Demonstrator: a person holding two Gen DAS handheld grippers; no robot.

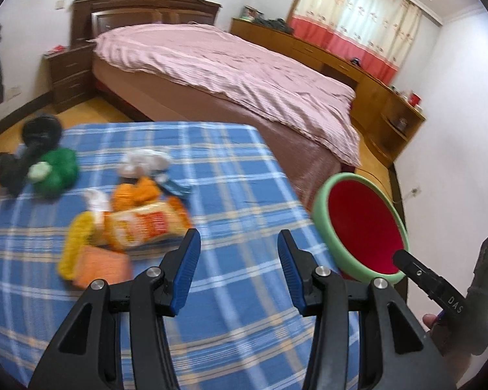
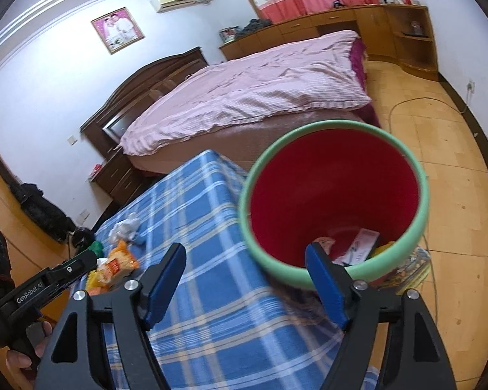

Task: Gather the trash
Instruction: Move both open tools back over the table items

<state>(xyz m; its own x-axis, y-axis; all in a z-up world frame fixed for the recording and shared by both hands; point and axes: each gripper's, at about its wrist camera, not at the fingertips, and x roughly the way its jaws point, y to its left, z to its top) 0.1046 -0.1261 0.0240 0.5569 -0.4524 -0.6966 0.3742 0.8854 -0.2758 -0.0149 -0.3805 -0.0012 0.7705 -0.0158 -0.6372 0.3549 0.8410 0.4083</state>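
Trash lies in a heap on the left of the blue plaid table [image 1: 244, 169]: an orange snack wrapper [image 1: 140, 227], a yellow piece [image 1: 76, 243], an orange packet [image 1: 102, 266], orange peel [image 1: 136, 191] and a white crumpled tissue [image 1: 144, 162]. My left gripper [image 1: 239, 243] hovers open over the cloth just right of the heap, with nothing between its pads. The bin [image 1: 318, 208], red inside with a green rim, stands off the table's right edge. My right gripper [image 2: 245, 253] is open and empty beside the bin [image 2: 341, 126], which holds a white packet [image 2: 362, 243] and other scraps.
A green bundle [image 1: 55, 172] and a black dumbbell [image 1: 26, 149] sit at the table's far left corner. A bed with a pink cover [image 1: 231, 68] stands close behind the table. Wooden cabinets [image 1: 341, 65] line the far wall. A cable [image 2: 406, 100] runs over the floor beyond the bin.
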